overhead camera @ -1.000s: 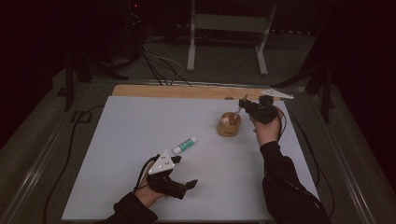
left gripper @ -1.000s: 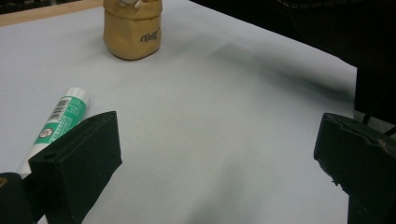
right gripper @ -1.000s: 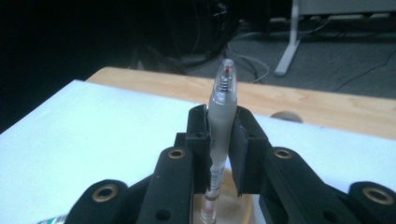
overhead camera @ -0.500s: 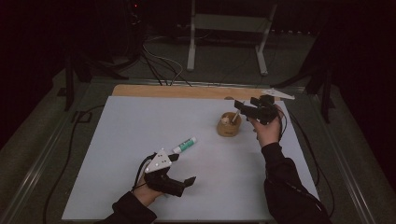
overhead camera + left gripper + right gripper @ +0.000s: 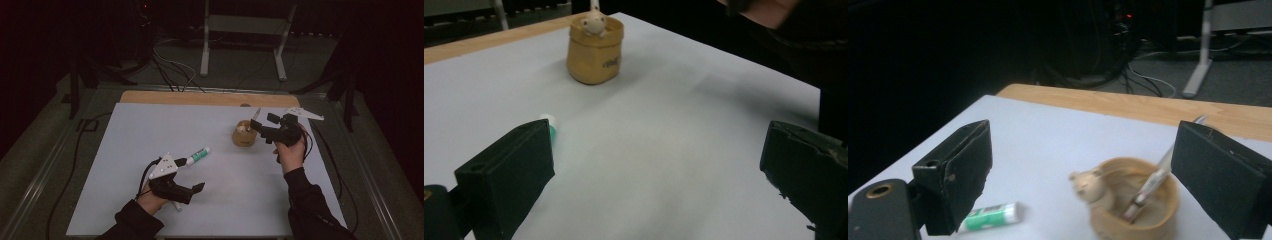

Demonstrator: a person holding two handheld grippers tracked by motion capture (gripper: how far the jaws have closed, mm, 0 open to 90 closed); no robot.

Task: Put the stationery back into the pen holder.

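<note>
Left gripper (image 5: pixel 192 192) sits low at the near left, jaws wide apart and aimed right, left hand (image 5: pixel 152 197) wrapped behind it; right gripper (image 5: pixel 262 125) is up at the far right, jaws spread, right hand (image 5: pixel 290 152) below

Colour key. Bench (image 5: pixel 125 150): pale grey-white top, with a strip of light tan wood (image 5: pixel 200 98) along its far edge. Cup (image 5: pixel 243 135) near the far right corner: ochre-tan, carrying a small dark mark on its side and a cream animal figure (image 5: pixel 594 21) at its rim; a thin white-and-silver stick (image 5: pixel 1153 182) leans inside it. Tube (image 5: pixel 198 155) nearer the near edge: white body with a green band, white cap and dark lettering. Left tool (image 5: pixel 192 189): black jaws beneath a pale grey three-cornered plate (image 5: pixel 164 166). Right tool (image 5: pixel 262 125): black, with a matching pale grey plate (image 5: pixel 304 114). Sleeves (image 5: pixel 310 200): black. Floor beyond the bench: dark grey-green.
</note>
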